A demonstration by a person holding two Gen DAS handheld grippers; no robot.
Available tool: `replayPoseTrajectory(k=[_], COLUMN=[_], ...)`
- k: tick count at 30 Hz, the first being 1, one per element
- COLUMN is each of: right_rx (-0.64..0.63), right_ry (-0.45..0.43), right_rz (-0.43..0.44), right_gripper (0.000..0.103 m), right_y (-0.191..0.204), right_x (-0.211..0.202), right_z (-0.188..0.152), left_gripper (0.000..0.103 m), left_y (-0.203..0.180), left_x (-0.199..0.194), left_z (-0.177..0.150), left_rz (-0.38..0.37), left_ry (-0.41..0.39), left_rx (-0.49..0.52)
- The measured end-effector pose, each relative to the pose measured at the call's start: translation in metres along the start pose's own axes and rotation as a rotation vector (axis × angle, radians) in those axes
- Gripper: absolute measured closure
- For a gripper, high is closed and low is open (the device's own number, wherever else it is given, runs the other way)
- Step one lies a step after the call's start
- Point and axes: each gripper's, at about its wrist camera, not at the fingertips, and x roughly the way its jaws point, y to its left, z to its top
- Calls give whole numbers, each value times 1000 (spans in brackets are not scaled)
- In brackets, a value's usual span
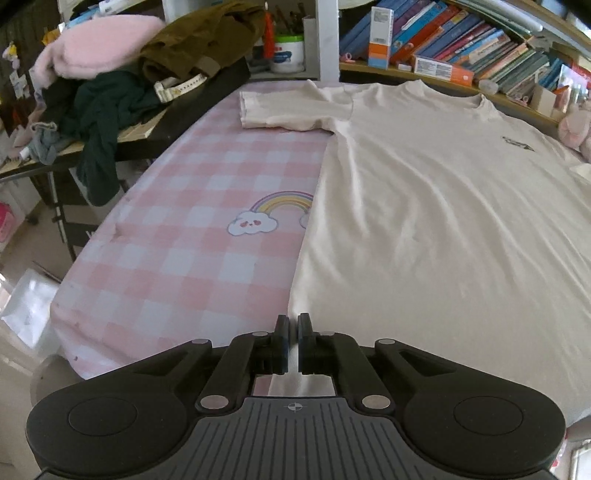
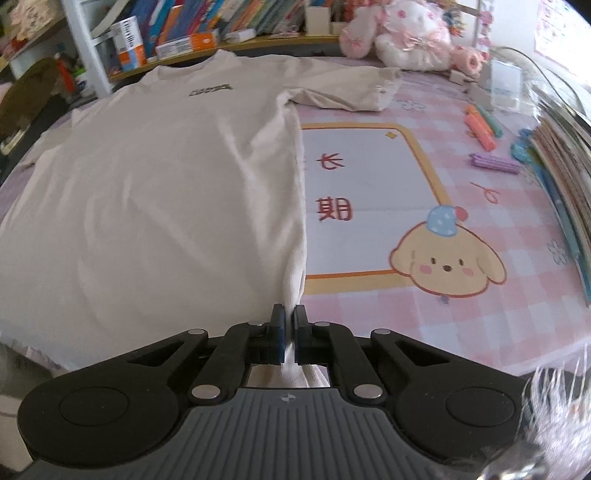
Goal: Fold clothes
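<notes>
Cream T-shirt (image 1: 424,206) lies flat, front up, on pink check tablecloth (image 1: 177,229); fills center and right of left wrist view, collar at top, small dark chest logo (image 1: 518,143) upper right. 1 short sleeve (image 1: 291,110) spread toward upper left. Rainbow-and-cloud print (image 1: 269,216) on cloth just beside shirt's side edge.

Left gripper (image 1: 293,321) at bottom center, fingers drawn nearly together at shirt's lower corner; thin strip of fabric runs through the slit between pads, so it's pinched on the hem corner.

Right wrist view: shirt (image 2: 155,192) takes up left and center, other sleeve (image 2: 351,92) reaching upper right. Right gripper (image 2: 289,314) bottom center, closed tight on the T-shirt's other hem corner; fabric bunches up into a ridge btwn pads and hangs out below them.

Cloth here shows puppy cartoon (image 2: 447,258) lower right w/ orange-framed panel. Markers (image 2: 482,127) and stacked books (image 2: 561,158) at right edge. Plush toy (image 2: 402,33) top right. Bookshelf (image 1: 461,40) along top of left view; clothes pile (image 1: 122,74) upper left.
</notes>
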Motion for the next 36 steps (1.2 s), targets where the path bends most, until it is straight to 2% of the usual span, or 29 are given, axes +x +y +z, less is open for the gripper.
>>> replayPoseTrajectory(k=[7,11,12,13,14,15,16,17,18,19,22,28,36], right_rx=[-19,-2,4,9,13,14,14,18,25,32,65,77,57], right_ry=[5,7,5,-6,-21,-39,-61,-75,-85,-95,-127,-169,-195], right_rz=[-3,-9,-12,-17,-23,-29,-37,-44,-52,-59,-70,-109,-115], right_gripper=[99,96,93,82,72,53,45,43,35,27,20,16,13], right_y=[4,5,5,5,6,7,8,9,11,12,16,17,15], right_x=[-1,-1,-2,-5,-8,-12,-16,-19,-22,-25,-30,-33,-37], right_z=[-3,-3,-2,-2,-2,-2,-3,-3,-3,-3,-7,-13,-15], left_gripper=[99,92,87,82,72,58,50,35,23,19,16,9,8], left_y=[4,3,2,1,-1,-4,-7,-12,-18,-24,-41,-78,-108], left_x=[-1,-3,-6,-11,-16,-23,-31,-37,-43,-48,-64,-82,-89], left_z=[1,1,1,1,1,1,1,1,1,0,-1,-6,-25], left_rz=[-16,0,1,1,1,1,1,1,1,1,1,3,-27], left_ry=[10,3,-7,-20,-38,-61,-89,-111,-126,-141,-186,-210,-172], left_rx=[-5,-20,-30,-40,-50,-59,-67,-67,-61,-56,-38,95,105])
